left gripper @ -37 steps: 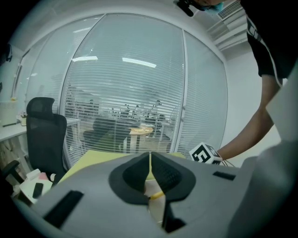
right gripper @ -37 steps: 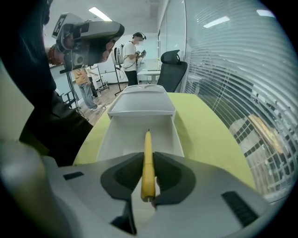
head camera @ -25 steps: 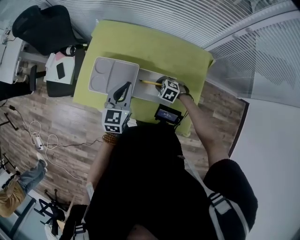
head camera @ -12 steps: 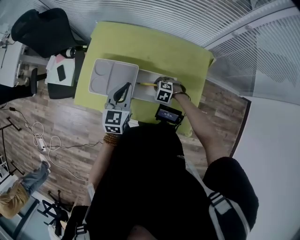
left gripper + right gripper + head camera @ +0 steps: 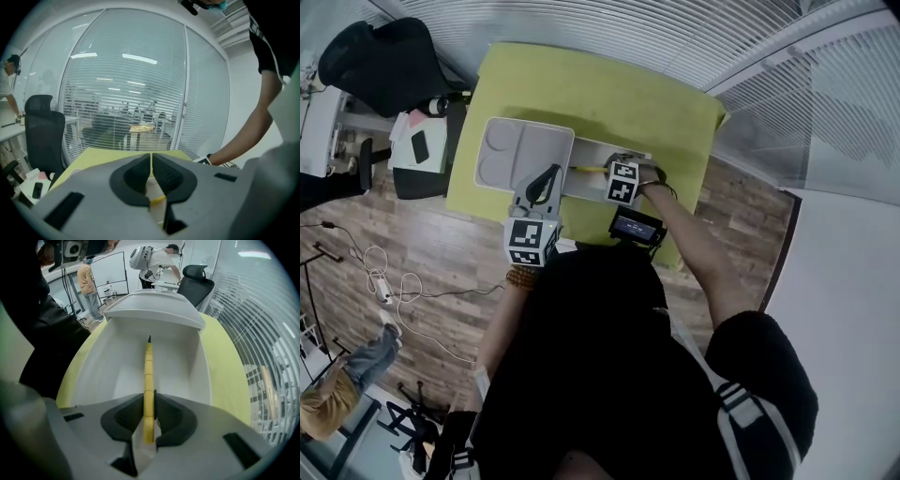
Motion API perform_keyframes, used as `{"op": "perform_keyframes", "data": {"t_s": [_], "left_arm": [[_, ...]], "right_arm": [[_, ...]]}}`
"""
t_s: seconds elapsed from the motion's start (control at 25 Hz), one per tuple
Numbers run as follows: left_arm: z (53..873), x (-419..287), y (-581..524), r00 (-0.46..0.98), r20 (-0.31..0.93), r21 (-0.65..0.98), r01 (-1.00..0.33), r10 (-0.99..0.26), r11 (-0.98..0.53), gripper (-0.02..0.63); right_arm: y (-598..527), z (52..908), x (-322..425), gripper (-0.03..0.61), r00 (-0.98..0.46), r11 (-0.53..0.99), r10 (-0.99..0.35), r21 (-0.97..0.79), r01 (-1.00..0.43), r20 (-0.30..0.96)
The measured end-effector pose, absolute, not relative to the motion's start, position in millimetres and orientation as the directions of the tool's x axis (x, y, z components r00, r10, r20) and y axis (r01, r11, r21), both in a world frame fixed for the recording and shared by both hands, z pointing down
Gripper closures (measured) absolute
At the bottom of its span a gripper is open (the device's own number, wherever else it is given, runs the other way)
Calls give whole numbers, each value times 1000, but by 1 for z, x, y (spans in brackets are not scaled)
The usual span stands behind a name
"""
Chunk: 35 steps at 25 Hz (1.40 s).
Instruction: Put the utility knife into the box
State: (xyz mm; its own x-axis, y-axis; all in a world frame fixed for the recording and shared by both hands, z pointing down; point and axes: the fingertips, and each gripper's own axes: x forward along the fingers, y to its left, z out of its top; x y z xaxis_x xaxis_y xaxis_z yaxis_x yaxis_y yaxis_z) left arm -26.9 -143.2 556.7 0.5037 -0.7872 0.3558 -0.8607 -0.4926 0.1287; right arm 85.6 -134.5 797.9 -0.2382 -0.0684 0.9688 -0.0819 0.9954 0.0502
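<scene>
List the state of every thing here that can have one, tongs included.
Yellow plastic utility knife: gripped at one end, stretched out over the inside of the box; contact with the box floor cannot be told.
White plastic box: open.
White box lid: folded open, lying flat beside the box.
Right tongs: shut on the knife.
Left tongs: shut, empty.

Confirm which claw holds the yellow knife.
The right claw, jaws clamped on the utility knife over the white box; the left claw is shut on nothing.

I can read no text, number or brand here; the small screen (image 5: 636,226) is too blurred.
</scene>
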Motion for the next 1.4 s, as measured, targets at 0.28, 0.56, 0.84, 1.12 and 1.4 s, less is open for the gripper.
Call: {"op": "perform_keyframes", "data": {"t_s": [0.28, 0.56, 0.84, 1.12, 1.4], "left_arm": [[557, -27, -143, 504, 353, 129, -860, -788, -493, 592], [561, -29, -140, 501, 359, 130, -862, -787, -490, 592], [560, -25, -141, 511, 354, 123, -856, -783, -503, 592], [556, -19, -147, 530, 344, 112, -842, -775, -527, 592], [553, -14, -159, 546, 334, 96, -831, -768, -548, 592]], "right_arm": [[-137, 797, 86, 502, -257, 992, -108, 88, -87, 960], [-140, 794, 90, 403, -263, 988, -135, 109, -113, 955], [-146, 775, 87, 399, -301, 978, -183, 144, -148, 936], [-152, 751, 86, 408, -344, 971, -206, 146, -192, 916], [-159, 731, 88, 413, -358, 963, -244, 180, -203, 901]]}}
